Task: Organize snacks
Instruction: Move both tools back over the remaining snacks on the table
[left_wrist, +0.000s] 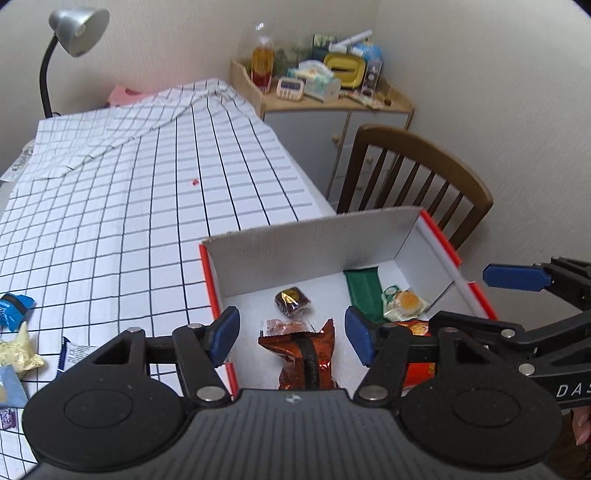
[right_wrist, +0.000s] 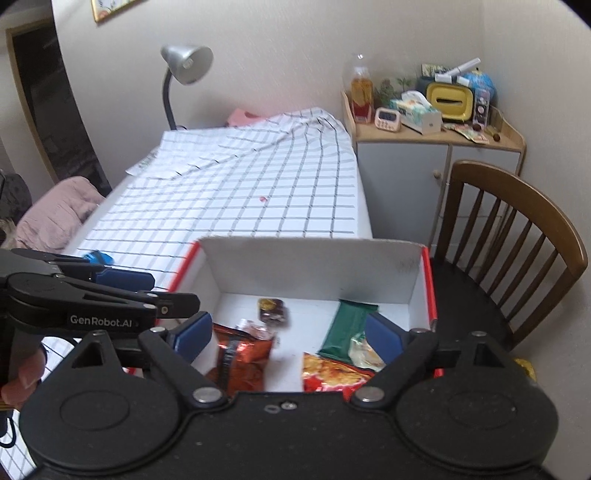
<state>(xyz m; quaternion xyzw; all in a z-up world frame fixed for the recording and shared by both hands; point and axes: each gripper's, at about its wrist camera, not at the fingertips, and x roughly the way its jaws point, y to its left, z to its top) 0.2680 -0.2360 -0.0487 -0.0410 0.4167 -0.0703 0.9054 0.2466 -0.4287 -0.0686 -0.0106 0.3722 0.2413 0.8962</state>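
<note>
Snacks lie gathered in an open white cardboard box (left_wrist: 295, 236) with red outer edges, which sits at the near corner of a table covered by a checked cloth (left_wrist: 155, 177). On the box floor: a small dark brown wrapped cake (left_wrist: 292, 300) toward the back wall, an orange-brown foil packet (left_wrist: 308, 356) nearer the front, a green bar wrapper (left_wrist: 364, 291) toward the right side, a clear-wrapped pastry (left_wrist: 404, 303) beside the green bar, and a red chip bag (right_wrist: 332, 374) at the front right.

Left gripper (left_wrist: 291, 334) hovers above the box with its blue-padded jaws wide apart; nothing is between them, and the foil packet lies below the gap. Its left finger sits over the box's left wall.

Right gripper (right_wrist: 290, 338) is likewise spread wide and holds nothing, its pads hanging above the box interior, one over the foil packet's side and the other over the green bar and pastry.

Outside the box, at the left table edge, lie a blue packet (left_wrist: 14, 308), a pale yellow packet (left_wrist: 18, 350) and a white-and-blue wrapper (left_wrist: 72, 354).

Surroundings: a silver desk lamp (left_wrist: 75, 31) at the far end of the table, a wooden chair (left_wrist: 413, 181) to the right, and a corner cabinet (left_wrist: 332, 110) with cluttered top.
</note>
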